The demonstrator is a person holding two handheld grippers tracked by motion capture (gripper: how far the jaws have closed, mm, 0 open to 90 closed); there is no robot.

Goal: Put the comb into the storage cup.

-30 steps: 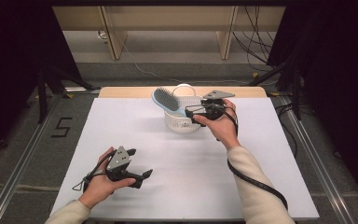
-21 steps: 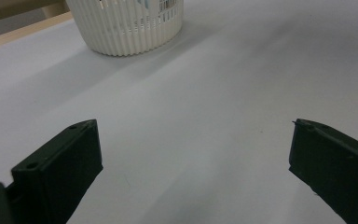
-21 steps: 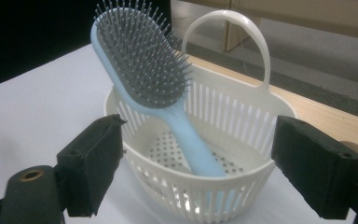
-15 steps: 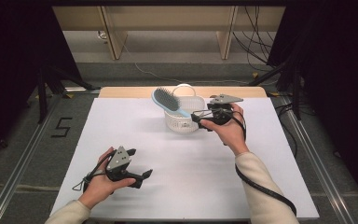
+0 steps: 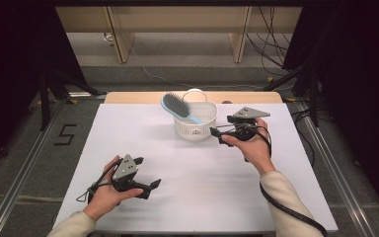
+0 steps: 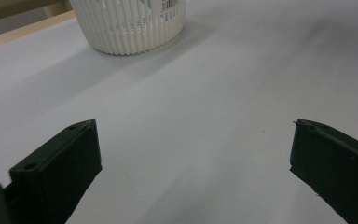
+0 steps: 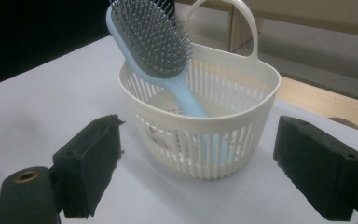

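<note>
The white bench carries a basket near its far edge, a hairbrush leaning inside, head up. My right gripper sits just beside it, jaws released; my left gripper rests well apart, jaws released.

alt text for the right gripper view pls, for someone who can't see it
A white slatted basket with a loop handle stands on a white table, holding a light blue hairbrush that leans handle-down with its bristled head above the rim. The right gripper faces it, its two black jaws wide apart and empty.
</note>
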